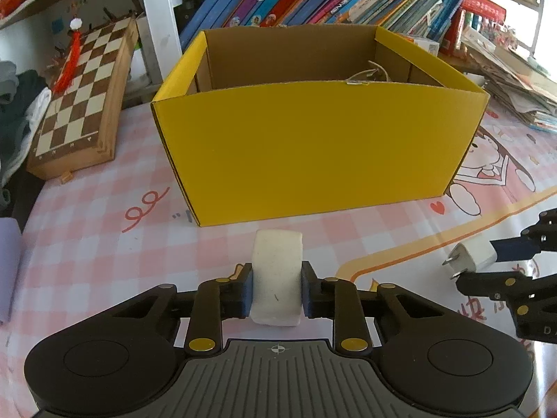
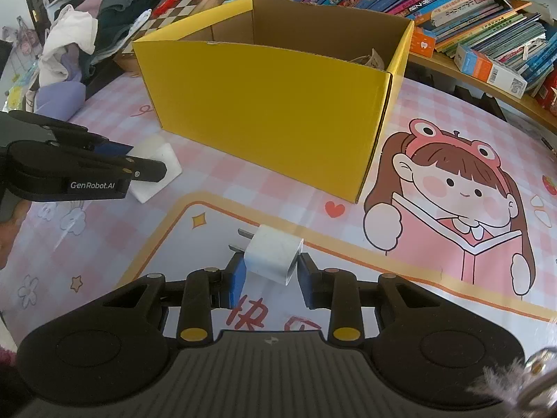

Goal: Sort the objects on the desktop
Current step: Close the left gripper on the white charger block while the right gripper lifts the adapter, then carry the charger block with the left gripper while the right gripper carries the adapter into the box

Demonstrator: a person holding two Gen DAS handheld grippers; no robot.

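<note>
In the left wrist view we see our left claw (image 1: 276,292) clenched on the white eraser (image 1: 276,275), which sits low over the surface (image 1: 104,244) just in front of the yellow box (image 1: 313,146); the pads grip only its near half, so we judge it could pivot or slip out as we lift it over the tall front wall, or knock that wall. In the right wrist view our right claw (image 2: 268,271) grasps the white charger plug (image 2: 273,257) at a skew, its prongs (image 2: 243,235) sticking out left, so we think it could twist loose, or the two claws could collide over the box
</note>
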